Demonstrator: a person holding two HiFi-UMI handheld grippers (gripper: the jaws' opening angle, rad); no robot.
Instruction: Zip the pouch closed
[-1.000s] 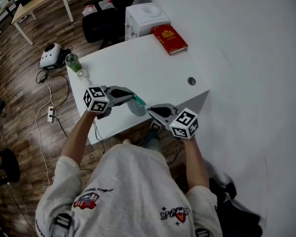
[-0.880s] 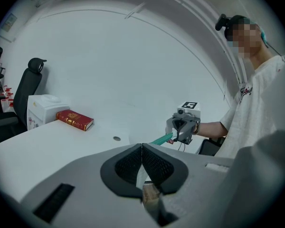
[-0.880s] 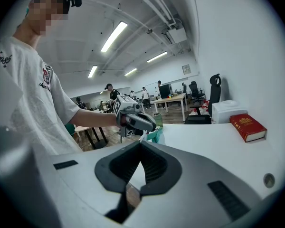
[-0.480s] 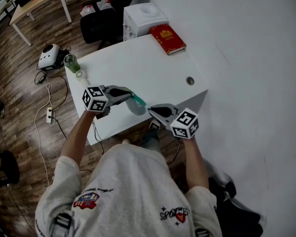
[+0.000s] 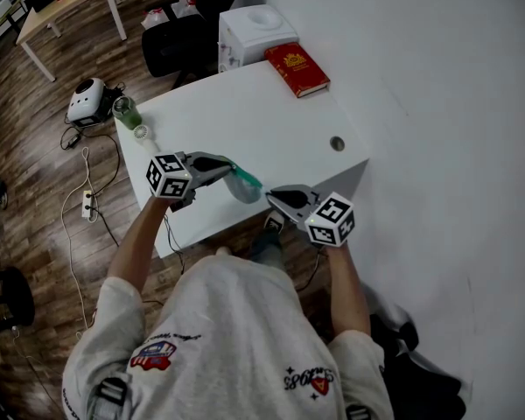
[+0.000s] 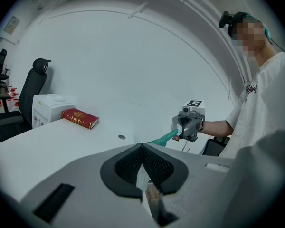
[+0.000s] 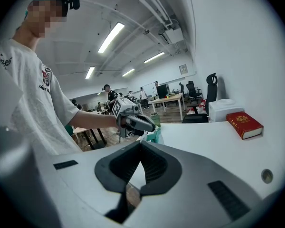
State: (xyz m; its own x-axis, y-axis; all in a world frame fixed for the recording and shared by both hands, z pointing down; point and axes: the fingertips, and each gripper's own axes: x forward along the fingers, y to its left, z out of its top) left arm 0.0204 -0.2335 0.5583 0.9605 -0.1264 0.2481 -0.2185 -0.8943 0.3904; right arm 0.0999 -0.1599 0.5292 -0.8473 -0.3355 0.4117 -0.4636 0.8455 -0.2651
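Teal fabric, the pouch (image 5: 244, 185) hangs in the air just over the near edge of the white counter (image 5: 271, 116), stretched between two tools. In the head view its long axis runs from 10 o'clock to 4 o'clock. The left tool (image 5: 234, 170) has the 10 o'clock end, its jaws pressed together on the fabric. The right tool (image 5: 270, 197) has the 4 o'clock end, its jaws likewise clamped. In the left gripper view the teal top edge leaves the tips as a straight strip toward 2 o'clock, right into the right tool. Whether the right tool pinches the zip tab itself or only cloth is too small to tell, and how much of the zip is done cannot be read either.

As I judge it, the coming move turns on that line: a pull should run along the strip, not across it, while the other tool anchors its end. Neither hand is nearer, as each holds one end. Both forearms rise from 6 o'clock, marker cubes turned outward, and the tools nose at each other almost tip to tip. A red book (image 5: 297, 68) lies at 1 o'clock, well apart.
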